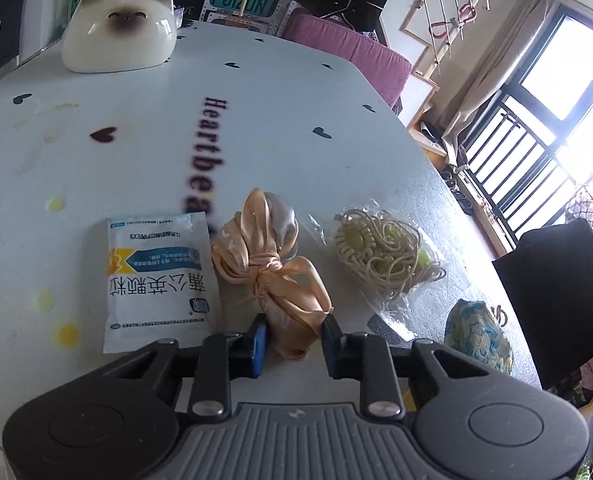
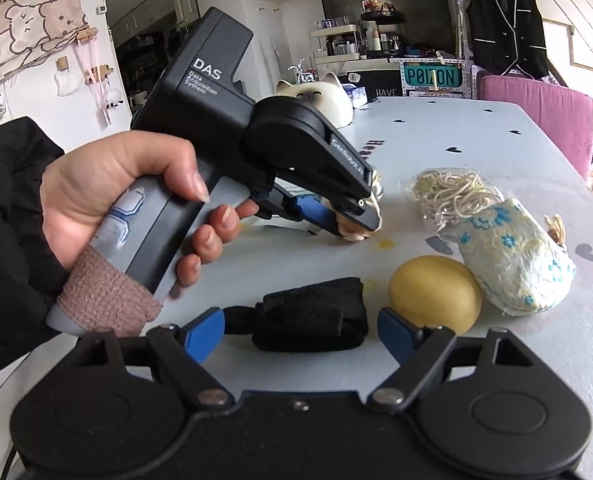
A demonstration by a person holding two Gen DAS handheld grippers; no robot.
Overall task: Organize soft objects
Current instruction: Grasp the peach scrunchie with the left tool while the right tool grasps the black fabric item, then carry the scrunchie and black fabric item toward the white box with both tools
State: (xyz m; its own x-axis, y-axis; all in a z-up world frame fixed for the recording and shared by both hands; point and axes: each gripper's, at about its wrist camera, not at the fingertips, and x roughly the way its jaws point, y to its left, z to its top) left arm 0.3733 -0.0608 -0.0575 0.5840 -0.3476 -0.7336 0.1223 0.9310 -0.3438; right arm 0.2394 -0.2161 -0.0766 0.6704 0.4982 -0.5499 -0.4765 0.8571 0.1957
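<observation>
Left wrist view: my left gripper is clenched on the near end of the peach satin bundle, both pads pressing its sides. The bundle lies on the pale table, tied at its middle. A white sachet lies just beside it on the left. To the right, apart from it, sits a clear bag of cord; nearer and further right, a blue-patterned pouch. A cat-shaped ornament stands at the far left.

Right wrist view: my right gripper is released, fingers spread wide around a black fabric roll; I cannot tell whether either pad touches it. A yellow ball sits just right of the roll, touching the pouch. My left hand grips its tool's handle, its fingers closed on the bundle further away.
</observation>
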